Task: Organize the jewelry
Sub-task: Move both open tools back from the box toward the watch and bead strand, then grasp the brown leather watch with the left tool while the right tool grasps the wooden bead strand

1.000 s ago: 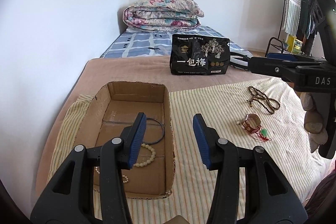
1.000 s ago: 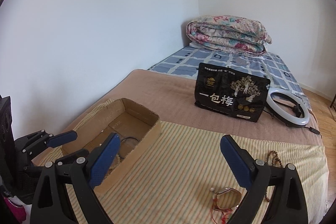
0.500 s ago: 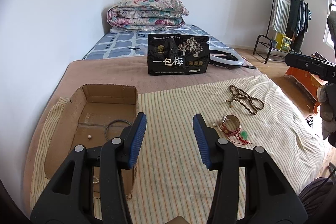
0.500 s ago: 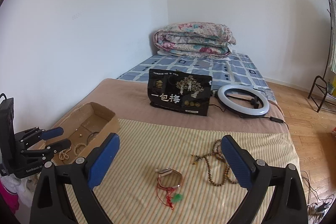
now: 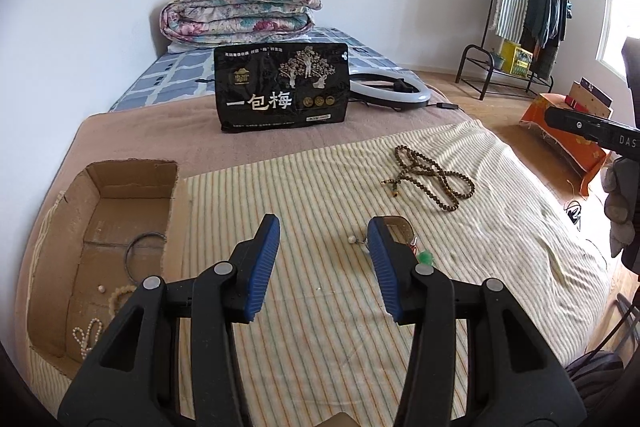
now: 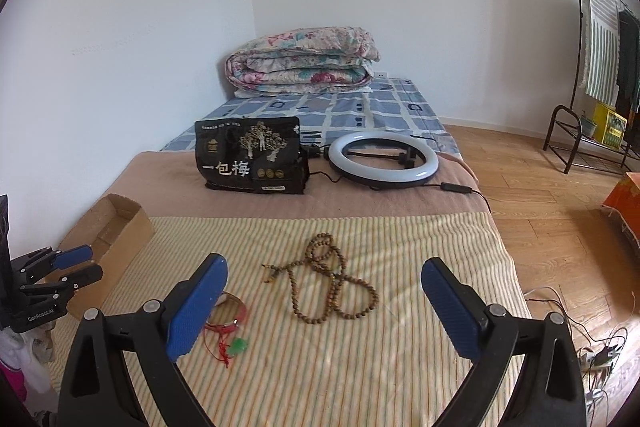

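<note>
Having swung rightward since a second ago: cardboard box [image 5: 100,227], then filling the middle of the left wrist view, now sitting at its left edge, with the striped cloth [image 5: 320,187] taking over the centre. Black snack bag [image 5: 282,87] likewise sliding left in both views. In the right wrist view, box [image 6: 116,223] shrinking to the left margin, and the brown bead necklace [image 6: 336,283], barely peeking in at the right edge before, now lying coiled between the two blue pads.

Left gripper [image 5: 324,263] hovering over the cloth, jaws standing partly apart, gripping nothing, gap unchanged. Right gripper [image 6: 324,307] spread wide, likewise empty, just as wide as a second ago.

Showing only in the left wrist view: the box interior, holding a dark thin ring [image 5: 145,251], pale beads [image 5: 120,297] and a small pearl strand [image 5: 86,337]; also a gloved hand [image 5: 618,211] at the right edge. The red-corded bracelet [image 5: 404,227] with green charm mostly hiding behind the right pad there.

Showing better in the right wrist view: that bracelet [image 6: 230,315] lying flat on the cloth just beside the left pad, its green charm [image 6: 239,345] trailing nearer; the whole ring light [image 6: 382,157] beside the bag; the left gripper [image 6: 66,267] seen from outside, next to the box.
</note>
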### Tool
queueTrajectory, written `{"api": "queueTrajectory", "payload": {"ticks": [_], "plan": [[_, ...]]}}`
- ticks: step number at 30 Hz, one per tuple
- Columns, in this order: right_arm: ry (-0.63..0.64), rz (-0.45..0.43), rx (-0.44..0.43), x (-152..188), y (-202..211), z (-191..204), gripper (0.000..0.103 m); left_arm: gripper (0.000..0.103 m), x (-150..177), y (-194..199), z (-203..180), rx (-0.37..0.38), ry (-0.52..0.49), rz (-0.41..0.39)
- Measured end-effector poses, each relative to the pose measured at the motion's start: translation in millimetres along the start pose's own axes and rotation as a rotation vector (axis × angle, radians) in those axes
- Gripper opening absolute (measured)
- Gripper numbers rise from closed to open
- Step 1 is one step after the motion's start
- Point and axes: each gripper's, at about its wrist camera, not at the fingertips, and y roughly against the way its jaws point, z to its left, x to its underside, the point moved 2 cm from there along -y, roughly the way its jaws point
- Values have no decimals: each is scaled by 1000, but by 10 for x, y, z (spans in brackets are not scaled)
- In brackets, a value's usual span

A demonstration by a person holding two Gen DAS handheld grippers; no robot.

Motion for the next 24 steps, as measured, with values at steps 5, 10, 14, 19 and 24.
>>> {"api": "queueTrajectory", "payload": {"ticks": [5, 10, 14, 19, 24], "plan": [[-19, 30, 0, 98, -196, -185, 100, 47, 5, -225, -134, 27, -5, 40], [3, 61, -4, 181, -390, -258, 100, 47, 20, -449, -260, 47, -17, 75], [20, 88, -18, 205, -586, -268, 101, 47, 32, -660, -338, 64, -29, 108], [48, 129, -38, 252, -886, -257, 102, 42, 59, -932, -424, 79, -57, 157], [93, 170, -53, 288, -1203, -190, 102, 42, 92, -1129, -501, 88, -98, 185]]}}
